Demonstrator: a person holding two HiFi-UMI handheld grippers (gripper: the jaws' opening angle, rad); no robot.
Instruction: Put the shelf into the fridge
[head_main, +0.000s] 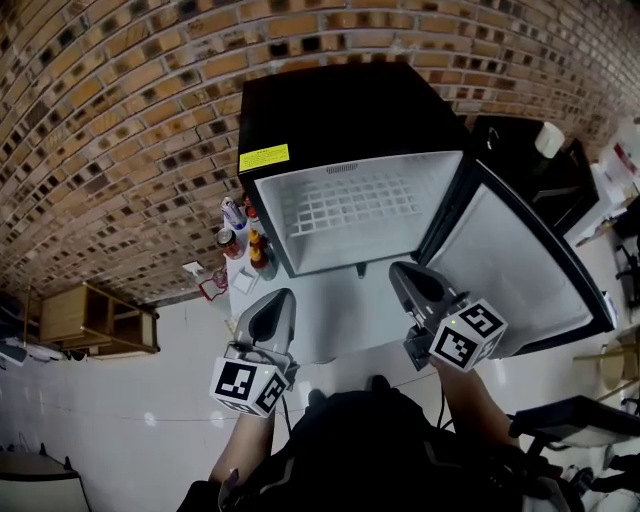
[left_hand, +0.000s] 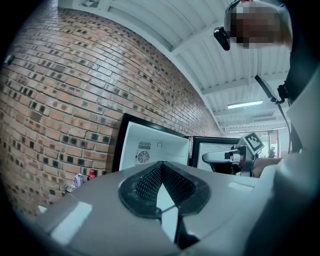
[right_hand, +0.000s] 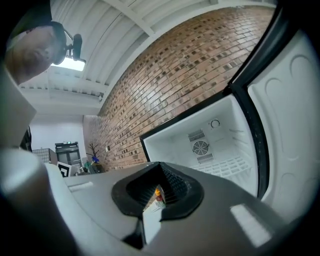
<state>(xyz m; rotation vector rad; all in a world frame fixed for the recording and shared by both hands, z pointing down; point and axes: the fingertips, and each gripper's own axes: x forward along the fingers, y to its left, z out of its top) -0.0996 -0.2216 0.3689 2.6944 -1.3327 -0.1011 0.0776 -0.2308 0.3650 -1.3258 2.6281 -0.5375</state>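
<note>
Fridge (head_main: 350, 110) mouth open toward the person, nothing between it and the 2 grippers. Door (head_main: 510, 265) swung wide at right, walling that side just beside the right gripper (head_main: 400, 272). Wire shelf (head_main: 345, 205) lies across the cavity, with room above it. Bottles and cans (head_main: 240, 235) crowd the floor at the fridge's left front corner, ahead of the left gripper (head_main: 283, 298).

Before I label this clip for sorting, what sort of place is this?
Likely a garage or workshop: bare brick wall, open mini fridge on the floor, ribbed ceiling.

Nothing can be read: the print on the yellow rectangular label (head_main: 264, 158) atop the black mini fridge (head_main: 350, 110) is too small.
</note>
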